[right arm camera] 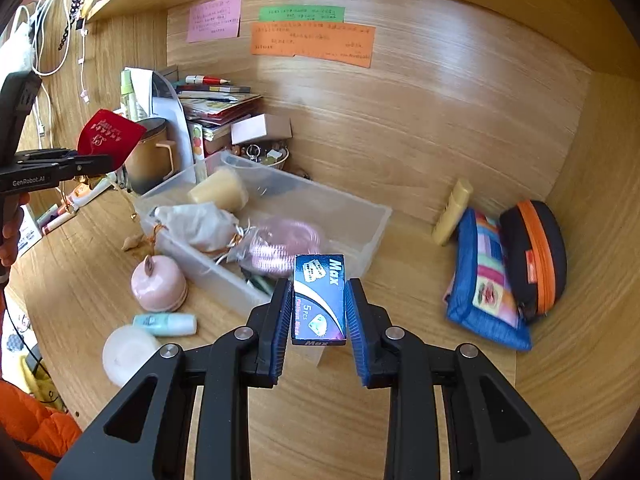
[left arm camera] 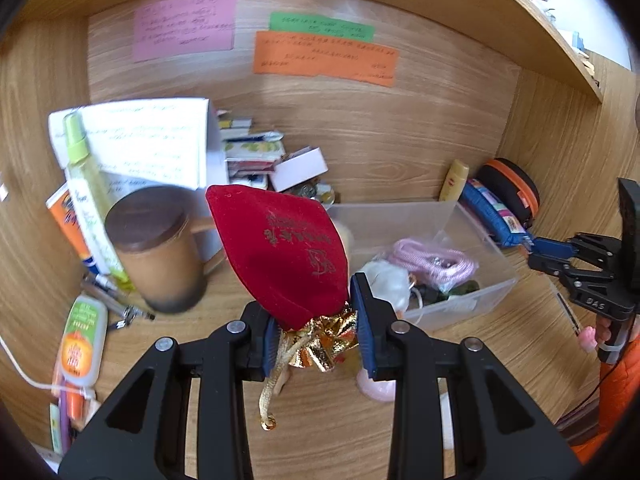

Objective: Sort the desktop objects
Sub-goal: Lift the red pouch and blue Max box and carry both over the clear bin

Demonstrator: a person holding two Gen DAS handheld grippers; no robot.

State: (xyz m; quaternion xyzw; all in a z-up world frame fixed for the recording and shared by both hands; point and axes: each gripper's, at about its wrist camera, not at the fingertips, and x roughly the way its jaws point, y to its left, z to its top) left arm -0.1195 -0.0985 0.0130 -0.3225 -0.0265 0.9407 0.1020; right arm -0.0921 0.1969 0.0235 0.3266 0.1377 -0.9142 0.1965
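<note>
My left gripper (left arm camera: 318, 330) is shut on the gold neck of a red velvet pouch (left arm camera: 284, 248), held above the desk left of the clear plastic bin (left arm camera: 472, 304). The pouch also shows in the right wrist view (right arm camera: 106, 138). My right gripper (right arm camera: 318, 316) is shut on a small blue "Max" box (right arm camera: 319, 300), held just over the bin's near right corner (right arm camera: 372, 240). The bin holds a pink cord coil (right arm camera: 280, 246), a grey pouch (right arm camera: 200, 222) and a yellowish block (right arm camera: 220, 192). The right gripper shows at the right edge of the left wrist view (left arm camera: 532, 250).
A brown lidded mug (left arm camera: 160, 252), spray bottle (left arm camera: 90, 196), papers and books crowd the back left. A blue patchwork pouch (right arm camera: 486, 280), black-orange case (right arm camera: 534, 256) and yellow tube (right arm camera: 454, 210) lie right. A pink round case (right arm camera: 158, 284), small bottle (right arm camera: 168, 325) and tape roll (right arm camera: 128, 354) lie front left.
</note>
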